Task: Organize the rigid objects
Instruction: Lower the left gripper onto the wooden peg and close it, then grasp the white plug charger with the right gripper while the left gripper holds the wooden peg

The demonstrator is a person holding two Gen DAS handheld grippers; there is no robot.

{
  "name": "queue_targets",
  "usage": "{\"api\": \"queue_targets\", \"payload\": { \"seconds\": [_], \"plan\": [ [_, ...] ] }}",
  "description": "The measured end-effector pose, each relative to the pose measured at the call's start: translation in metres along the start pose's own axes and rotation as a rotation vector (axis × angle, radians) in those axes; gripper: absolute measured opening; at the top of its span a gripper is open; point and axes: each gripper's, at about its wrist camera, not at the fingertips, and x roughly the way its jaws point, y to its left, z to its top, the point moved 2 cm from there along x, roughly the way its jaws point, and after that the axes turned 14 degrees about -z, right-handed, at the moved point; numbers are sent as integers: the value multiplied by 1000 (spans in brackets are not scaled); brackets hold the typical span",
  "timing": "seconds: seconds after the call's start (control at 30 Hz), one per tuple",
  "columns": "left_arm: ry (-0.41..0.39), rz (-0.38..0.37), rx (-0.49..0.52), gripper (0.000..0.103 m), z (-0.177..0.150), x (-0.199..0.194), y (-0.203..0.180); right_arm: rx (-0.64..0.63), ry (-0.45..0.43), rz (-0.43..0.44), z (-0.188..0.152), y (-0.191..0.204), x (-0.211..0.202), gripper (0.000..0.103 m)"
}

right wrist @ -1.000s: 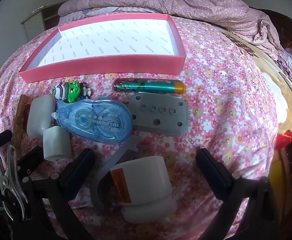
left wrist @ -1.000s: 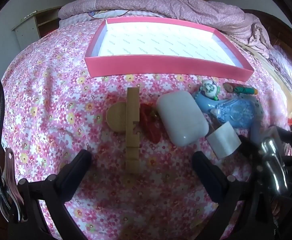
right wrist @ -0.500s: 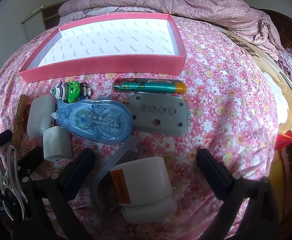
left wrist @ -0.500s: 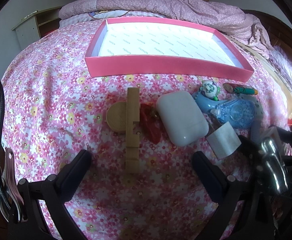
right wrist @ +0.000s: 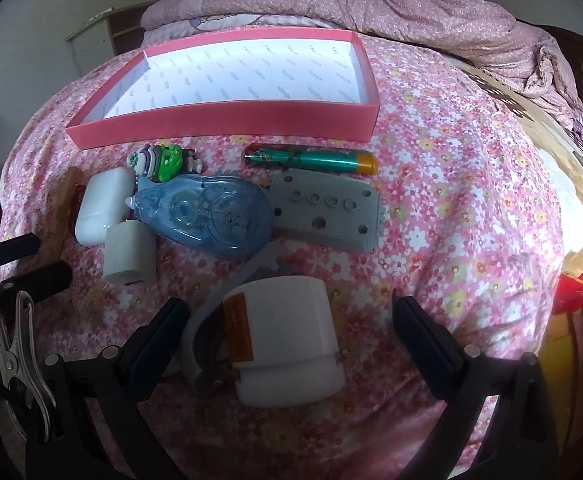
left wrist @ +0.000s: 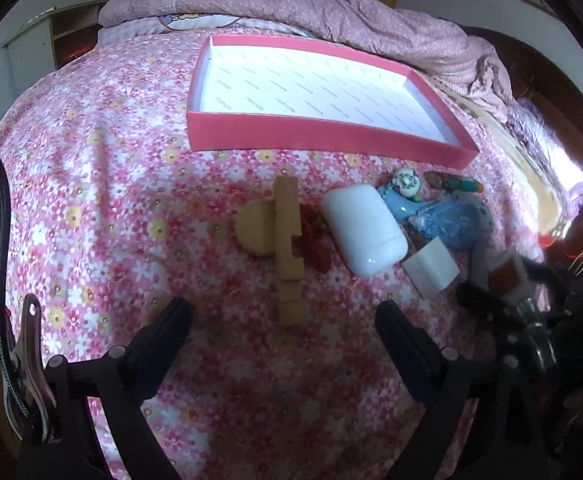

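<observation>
Where the flowered pink bedspread (left wrist: 91, 184) is seen,
Left wrist: left gripper (left wrist: 283, 336) is held wide open just short of the tan wooden block piece (left wrist: 285, 248); shallow pink cardboard box (left wrist: 319, 134) is set beyond.
Right wrist: right gripper (right wrist: 291, 332) is spread open, empty, around the white plastic jar (right wrist: 287, 340); blue correction-tape dispenser (right wrist: 211, 216) is laid ahead, before the box.

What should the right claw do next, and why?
Probably ease down and close on the white jar. The right claw is open with the jar lying between its fingers, and the pink tray holds nothing yet.
</observation>
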Motion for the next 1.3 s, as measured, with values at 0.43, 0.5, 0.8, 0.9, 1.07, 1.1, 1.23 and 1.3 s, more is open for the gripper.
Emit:
{"api": "queue_targets", "payload": {
  "seconds": [0.43,0.5,0.8,0.9,1.07,1.1,1.23,1.3],
  "plan": [
    [-11,-5,60,62,15,0,-27,-8,-17,118,-1,-1,-11,100],
    [-20,-2,61,55,19,4,-30,-15,-31,145,-2,-2,-15,97],
    [-10,36,74,36,15,9,-36,4,-85,231,-12,-12,-36,93],
    [13,38,53,25,13,13,-31,6,-66,231,-11,-12,-31,93],
    [8,12,65,12,11,8,-32,18,-54,238,-9,-15,-27,93],
    [8,3,66,12,11,7,-33,21,-50,238,-10,-15,-26,93],
    [14,-5,110,12,7,0,-43,27,-52,235,-10,-16,-27,93],
    [17,10,125,12,4,1,-45,27,-57,234,-9,-16,-28,93]
  ]
}}
